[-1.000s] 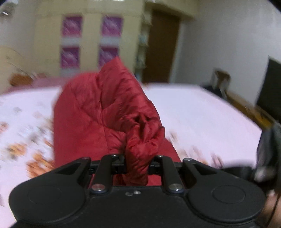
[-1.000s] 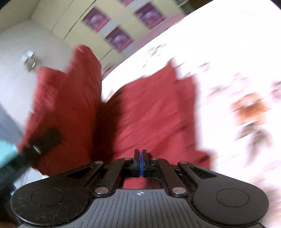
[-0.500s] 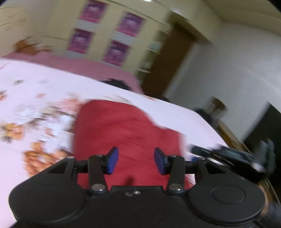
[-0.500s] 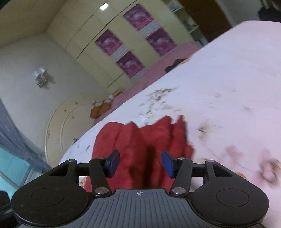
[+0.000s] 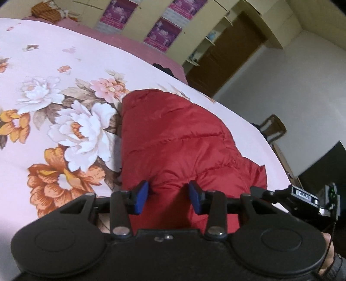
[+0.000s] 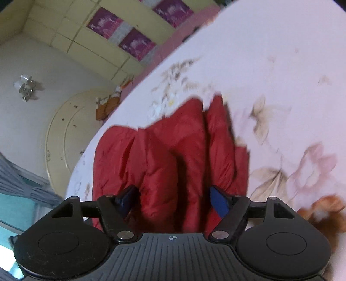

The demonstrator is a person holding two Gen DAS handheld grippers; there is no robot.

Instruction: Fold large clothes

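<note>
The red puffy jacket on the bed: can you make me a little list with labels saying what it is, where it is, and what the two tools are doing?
thing: red quilted puffer jacket, bunched in folds
where: lying on the floral bedsheet
left tool: jaws closing, apart; jacket between, not pinched
right tool: jaws opening wide; jacket between, not gripped
held: nothing
background: yellow wardrobe with purple posters

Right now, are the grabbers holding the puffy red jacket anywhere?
No. The puffy red quilted jacket lies loose on the flowered bedsheet. The left gripper is closing, the right gripper opening; neither pinches it.
</note>
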